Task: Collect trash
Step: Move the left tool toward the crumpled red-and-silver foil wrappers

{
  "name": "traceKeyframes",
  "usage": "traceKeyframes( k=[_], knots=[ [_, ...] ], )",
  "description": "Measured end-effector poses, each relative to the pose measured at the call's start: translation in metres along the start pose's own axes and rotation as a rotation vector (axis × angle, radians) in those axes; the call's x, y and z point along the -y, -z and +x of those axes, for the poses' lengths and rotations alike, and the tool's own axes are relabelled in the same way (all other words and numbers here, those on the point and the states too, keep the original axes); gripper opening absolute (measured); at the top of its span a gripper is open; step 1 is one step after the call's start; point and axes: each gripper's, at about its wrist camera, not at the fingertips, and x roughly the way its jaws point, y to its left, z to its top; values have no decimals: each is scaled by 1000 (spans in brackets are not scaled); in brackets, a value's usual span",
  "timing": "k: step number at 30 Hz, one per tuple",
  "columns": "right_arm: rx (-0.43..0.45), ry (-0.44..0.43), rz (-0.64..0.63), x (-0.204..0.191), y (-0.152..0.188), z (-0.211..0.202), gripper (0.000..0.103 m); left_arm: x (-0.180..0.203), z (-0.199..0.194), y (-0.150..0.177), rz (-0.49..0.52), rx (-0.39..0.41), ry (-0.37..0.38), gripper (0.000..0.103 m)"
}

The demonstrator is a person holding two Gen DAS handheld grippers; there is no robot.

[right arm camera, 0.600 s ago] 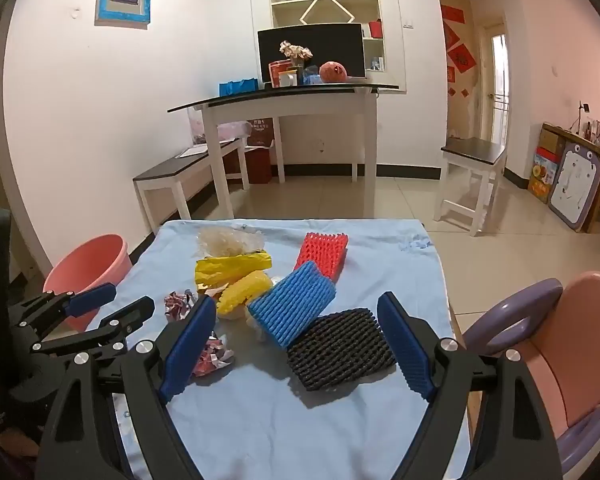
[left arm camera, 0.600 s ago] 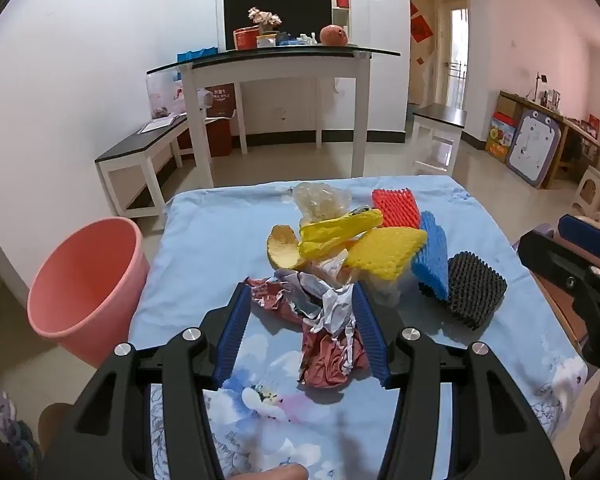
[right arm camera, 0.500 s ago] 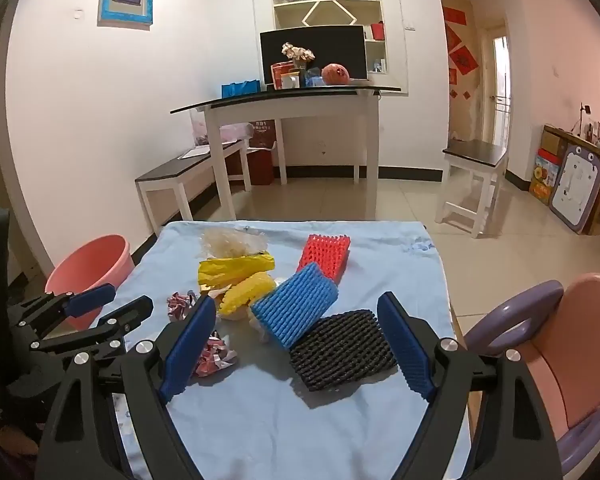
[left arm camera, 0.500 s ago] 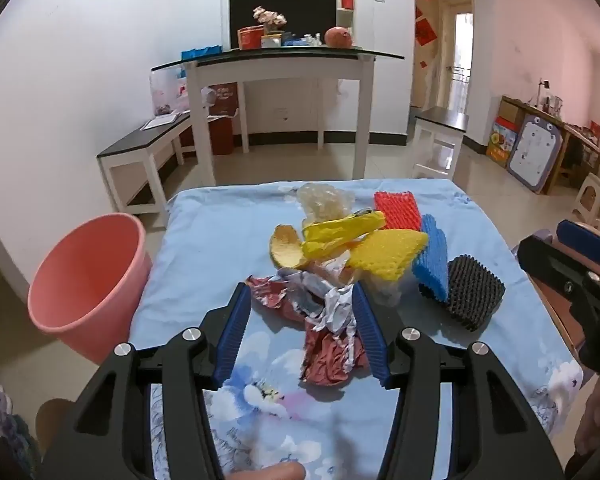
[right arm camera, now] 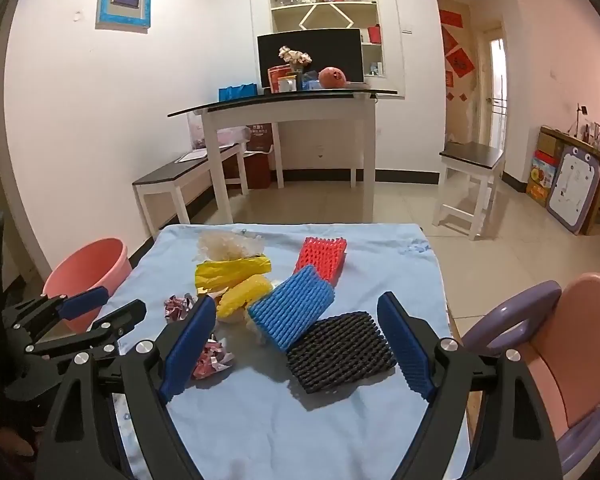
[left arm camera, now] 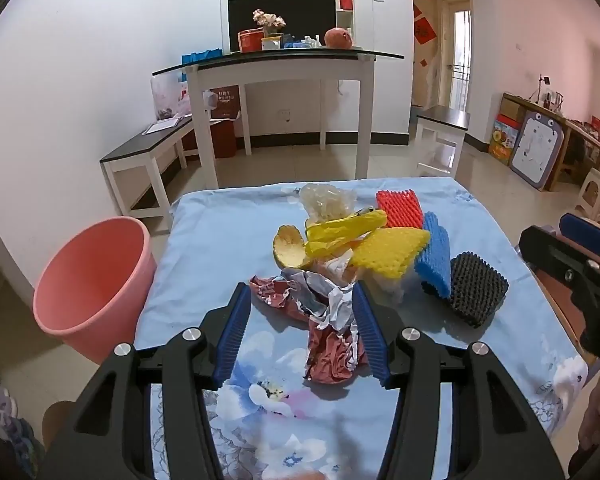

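Note:
A crumpled red and silver foil wrapper (left arm camera: 320,320) lies on the blue cloth-covered table (left arm camera: 204,240) between the fingers of my left gripper (left arm camera: 300,290), which is open. Behind the wrapper sits a heap: a fruit peel (left arm camera: 290,246), a yellow bag (left arm camera: 344,228), a clear plastic bag (left arm camera: 326,200) and yellow (left arm camera: 388,252), red (left arm camera: 398,208) and blue (left arm camera: 432,256) foam nets. My right gripper (right arm camera: 297,300) is open and hangs over the black foam net (right arm camera: 340,350), gripping nothing. A pink bin (left arm camera: 92,276) stands on the floor left of the table.
A pink and purple chair (right arm camera: 560,340) stands close to the table's right side. Beyond the table are a tall white table (left arm camera: 276,68), a low bench (left arm camera: 148,152) and a stool (left arm camera: 440,128) on tiled floor. A hand shows at the right edge of the left wrist view.

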Motion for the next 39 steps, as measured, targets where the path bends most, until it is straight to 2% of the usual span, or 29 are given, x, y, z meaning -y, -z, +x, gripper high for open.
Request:
traceKeyframes(
  k=[9,16,39],
  knots=[
    [-5,8,23,0,-2,9,81,-2,7,-2,11,-28,11,53],
    [-2,25,58,-1,-6,17,81,-11,11,-17,27,-28,10,53],
    [-109,66,72,0,-5,63,77,-27,64,-18,4,-127,80,53]
  ],
)
